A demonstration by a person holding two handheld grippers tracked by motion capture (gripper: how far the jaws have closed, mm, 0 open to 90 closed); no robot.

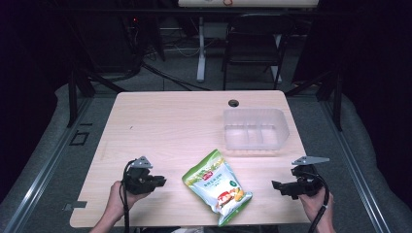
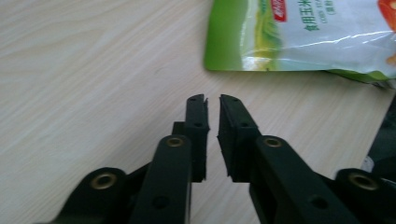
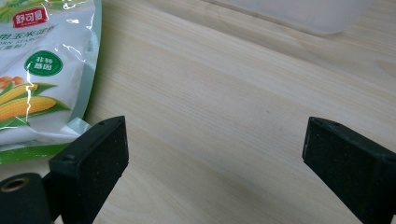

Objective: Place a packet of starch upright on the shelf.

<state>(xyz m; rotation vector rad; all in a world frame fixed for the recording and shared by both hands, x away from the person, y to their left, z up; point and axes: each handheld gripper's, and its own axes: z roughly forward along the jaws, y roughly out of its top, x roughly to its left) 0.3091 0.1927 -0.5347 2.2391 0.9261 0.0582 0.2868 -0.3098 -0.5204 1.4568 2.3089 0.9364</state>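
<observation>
- Either side of the corn starch bag, my tongs flank it for a pickup.
- Left gripper — jaws nearly together, empty.
- Right gripper — jaws wide apart, ready to grasp.

You see the table lit evenly from above while the room around it falls nearly black, and the high view is soft and low in detail. Glare streaks the glossy pouch in both gripper views. The near jaws look slightly blurred, and shadows beneath them are faint.
</observation>
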